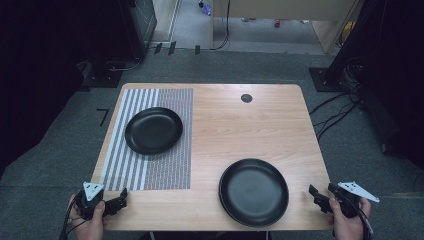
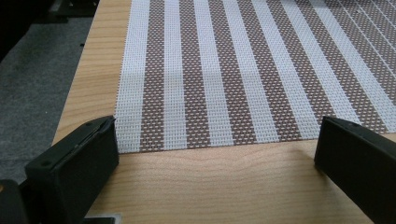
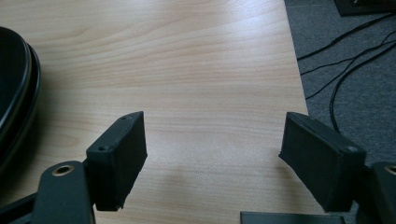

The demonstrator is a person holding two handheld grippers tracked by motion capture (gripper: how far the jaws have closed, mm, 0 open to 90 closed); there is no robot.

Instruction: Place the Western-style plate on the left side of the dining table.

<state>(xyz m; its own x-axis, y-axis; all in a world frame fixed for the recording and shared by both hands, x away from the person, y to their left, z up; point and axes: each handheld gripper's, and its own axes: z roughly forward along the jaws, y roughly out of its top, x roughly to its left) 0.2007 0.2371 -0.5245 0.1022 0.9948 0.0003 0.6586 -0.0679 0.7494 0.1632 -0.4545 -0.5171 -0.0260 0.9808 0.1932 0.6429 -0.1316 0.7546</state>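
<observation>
Both hands are sitting at the near edge of the wooden table (image 1: 240, 120), each holding a gripper with nothing between its jaws. Ahead of the left gripper (image 1: 121, 198), whose jaws are standing spread wide apart, the striped placemat (image 2: 243, 70) is lying flat, its near edge just beyond the jaw tips. Farther ahead on that mat a black plate (image 1: 153, 130) is resting. Over at the right corner, the right gripper (image 1: 315, 195) is likewise gaping open above bare wood, in the person's right hand (image 1: 347, 220). Just to its left a second black plate (image 1: 254, 192) is sitting directly on the table, well apart from the first. Beyond the right gripper's right jaw, cables (image 3: 345, 60) are trailing across the grey carpet (image 3: 369, 93).
</observation>
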